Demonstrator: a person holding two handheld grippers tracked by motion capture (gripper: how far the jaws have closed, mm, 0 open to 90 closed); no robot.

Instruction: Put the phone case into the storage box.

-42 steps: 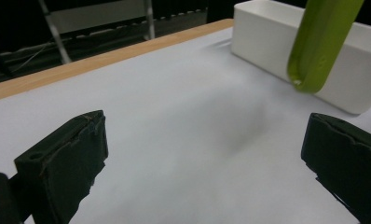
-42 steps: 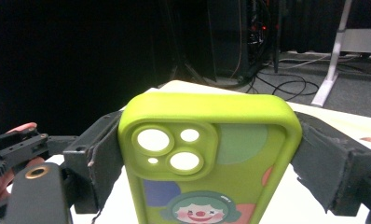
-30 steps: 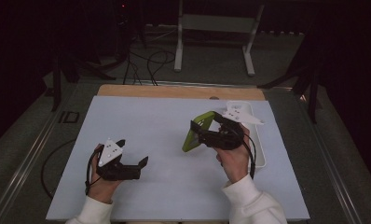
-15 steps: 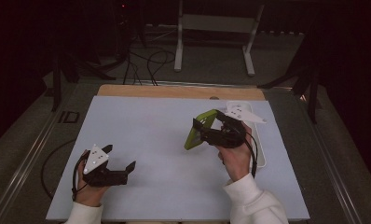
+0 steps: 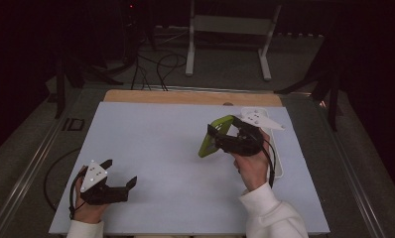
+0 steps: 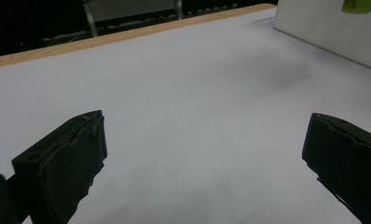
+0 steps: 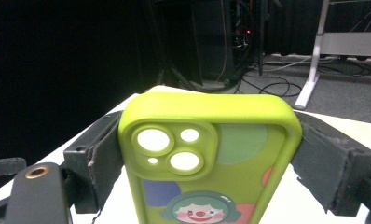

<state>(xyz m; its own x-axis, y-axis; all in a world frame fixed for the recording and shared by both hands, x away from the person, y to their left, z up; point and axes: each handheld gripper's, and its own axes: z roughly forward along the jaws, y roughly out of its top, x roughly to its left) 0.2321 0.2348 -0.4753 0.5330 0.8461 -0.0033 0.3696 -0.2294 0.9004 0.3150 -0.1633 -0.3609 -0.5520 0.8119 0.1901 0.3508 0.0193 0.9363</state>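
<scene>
Holding one phone case (image 7: 207, 163) tight between its two black jaws, the right gripper (image 5: 224, 141) keeps it up off the white table top (image 5: 170, 144). The jaws press on the case's two long sides, one on each side. The phone case is bright lime green, with smooth round corners. In the right gripper view it has a raised camera window near its top left corner, with three round holes in it: two big ones and one smaller one. A tiny fourth hole sits between them. Below the window there is a clown face with a red smile, and some round patches of colour around it: a green one, a blue one and an orange one. In the high view the case is tilted, with its top end pointing away from the hand and down toward the table.

The left gripper (image 5: 121, 173) is near the person's edge of the table, well apart from the right one. Its two jaws stand wide apart with nothing between them. A bit of the green case (image 6: 359, 5) shows far off in the left gripper view.

There are two grippers, two hands and one phone case.
</scene>
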